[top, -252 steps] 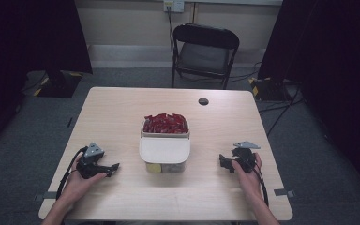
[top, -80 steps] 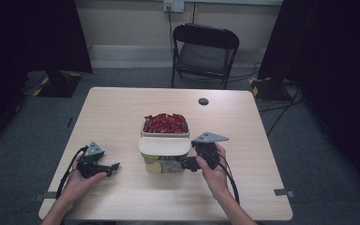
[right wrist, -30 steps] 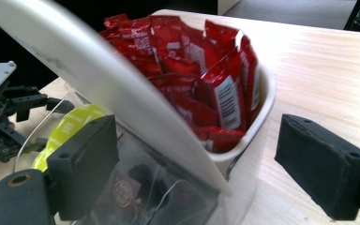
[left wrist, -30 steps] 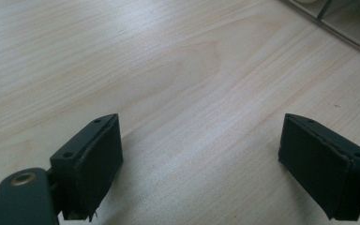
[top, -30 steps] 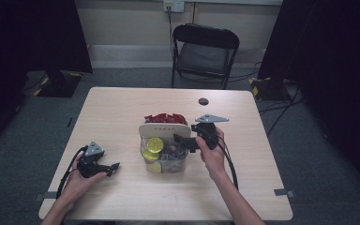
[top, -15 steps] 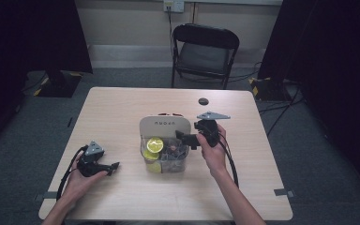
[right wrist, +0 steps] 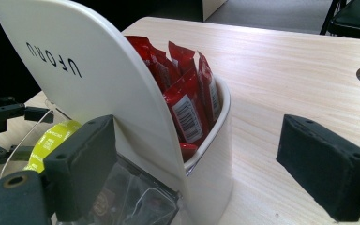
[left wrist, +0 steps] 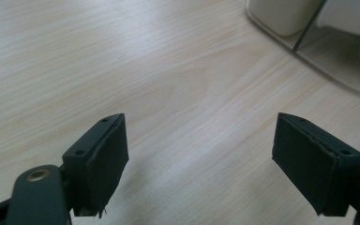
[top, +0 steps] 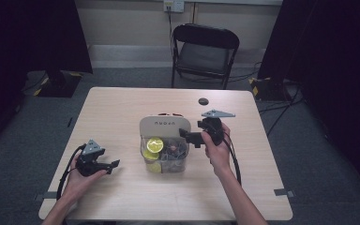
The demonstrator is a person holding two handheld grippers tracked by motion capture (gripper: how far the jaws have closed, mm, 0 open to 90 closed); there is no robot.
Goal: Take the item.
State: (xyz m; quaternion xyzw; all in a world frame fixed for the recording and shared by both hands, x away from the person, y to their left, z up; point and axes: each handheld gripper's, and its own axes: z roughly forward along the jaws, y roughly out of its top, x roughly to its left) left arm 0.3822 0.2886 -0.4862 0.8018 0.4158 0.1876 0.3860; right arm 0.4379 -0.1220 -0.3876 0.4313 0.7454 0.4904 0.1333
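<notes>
A white box stands at the table's middle with its white lid swung up. In the right gripper view the lid leans back against red packets in the rear compartment. The clear front compartment holds a yellow-green capsule and darker items. My right gripper is open at the box's right side, its left jaw against the lid's edge. My left gripper rests open on the bare table, left of the box, with nothing between its jaws.
A small black round disc lies on the table behind the box. A black folding chair stands beyond the far edge. Bare tabletop surrounds the box on all sides.
My right gripper came from the table's right side to the box and swung the lid up and back, which uncovered the front compartment. The left gripper has stayed put.
</notes>
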